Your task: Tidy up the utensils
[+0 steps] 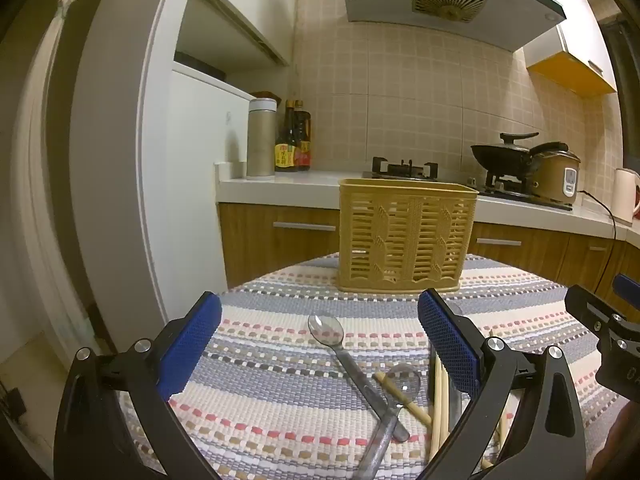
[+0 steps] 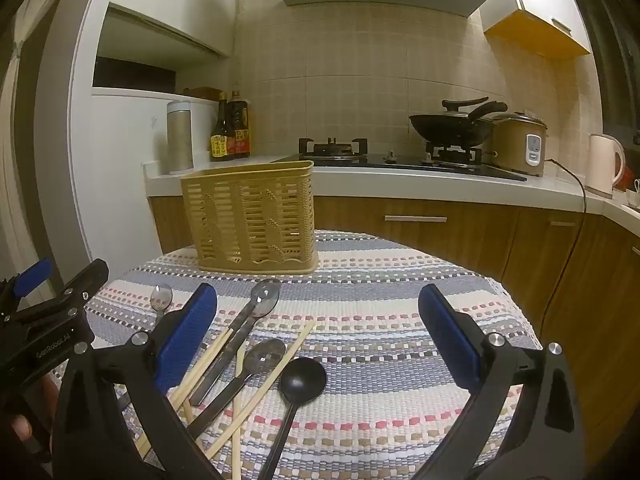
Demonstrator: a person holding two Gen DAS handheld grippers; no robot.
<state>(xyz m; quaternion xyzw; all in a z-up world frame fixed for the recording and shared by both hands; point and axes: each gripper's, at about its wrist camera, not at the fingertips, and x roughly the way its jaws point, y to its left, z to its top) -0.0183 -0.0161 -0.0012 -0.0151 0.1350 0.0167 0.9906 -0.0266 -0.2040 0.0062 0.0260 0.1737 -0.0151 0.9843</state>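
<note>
A yellow slotted utensil basket [image 1: 406, 236] [image 2: 252, 218] stands upright at the far edge of the striped tablecloth. Metal spoons [image 1: 326, 330] [image 2: 264, 294], wooden chopsticks [image 1: 438, 408] [image 2: 276, 368] and a black ladle [image 2: 302, 378] lie loose and crossed on the cloth. My left gripper [image 1: 320, 340] is open and empty above the cloth, with the spoons between its fingers. My right gripper [image 2: 318, 336] is open and empty over the pile; the ladle lies between its fingers. The left gripper also shows at the left edge of the right wrist view.
The striped tablecloth [image 2: 400, 280] covers a round table. Behind it runs a kitchen counter [image 2: 400, 184] with a gas stove, a black wok [image 2: 450, 126], a rice cooker [image 2: 518, 144], sauce bottles [image 2: 230, 132], a steel canister and a kettle [image 2: 604, 164].
</note>
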